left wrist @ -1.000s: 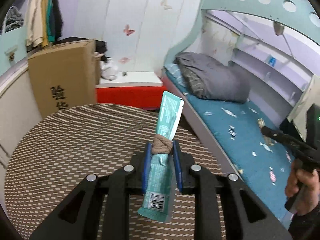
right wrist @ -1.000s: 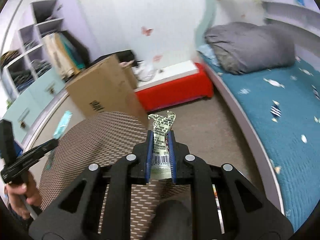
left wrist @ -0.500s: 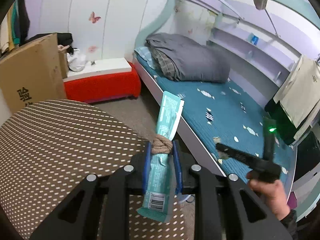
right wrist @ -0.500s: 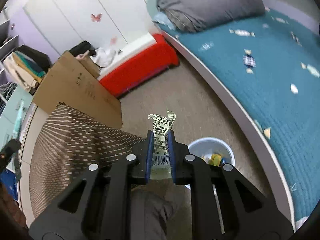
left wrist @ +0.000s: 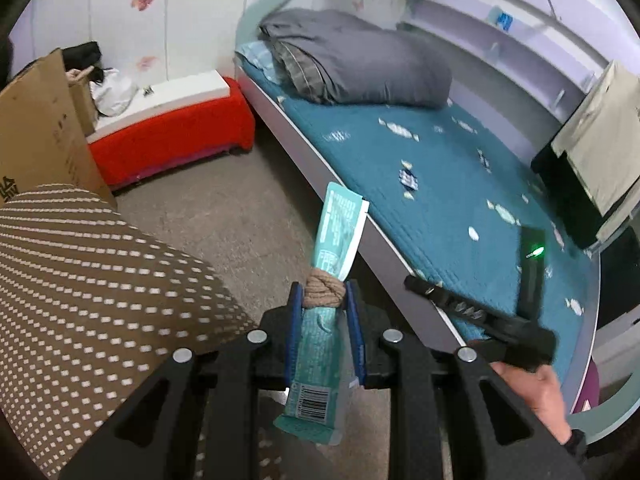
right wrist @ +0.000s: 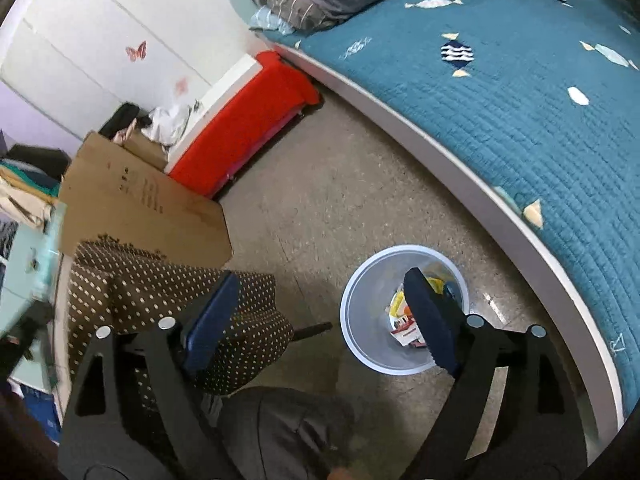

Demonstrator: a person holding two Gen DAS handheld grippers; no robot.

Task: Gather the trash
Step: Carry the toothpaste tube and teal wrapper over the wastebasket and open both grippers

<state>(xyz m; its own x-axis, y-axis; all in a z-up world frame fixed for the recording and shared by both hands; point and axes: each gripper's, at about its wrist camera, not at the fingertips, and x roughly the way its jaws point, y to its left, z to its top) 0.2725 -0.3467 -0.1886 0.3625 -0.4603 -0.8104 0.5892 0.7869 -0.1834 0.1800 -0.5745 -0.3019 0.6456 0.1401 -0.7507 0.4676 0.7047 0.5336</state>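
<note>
My left gripper point(left wrist: 324, 304) is shut on a long teal wrapper point(left wrist: 339, 232) with a brown knot of string point(left wrist: 323, 290) around its middle, held above the floor by the bed. My right gripper point(right wrist: 320, 300) is open and empty, above a round pale-blue trash bin point(right wrist: 360, 332) on the floor. The bin holds several colourful wrappers point(right wrist: 404, 320). The right gripper also shows in the left wrist view point(left wrist: 472, 308), held in a hand at the right.
A table with a brown dotted cloth point(left wrist: 80, 280) is at the left; it also shows in the right wrist view point(right wrist: 160, 292). A bed with a teal cover point(right wrist: 520, 100) runs along the right. A cardboard box point(right wrist: 132, 204) and a red bench point(right wrist: 248, 120) stand behind.
My right gripper has opened and its silver wrapper is gone from between the fingers; it now hangs over the bin. Both grippers swung right, away from the table. The left still holds the teal wrapper.
</note>
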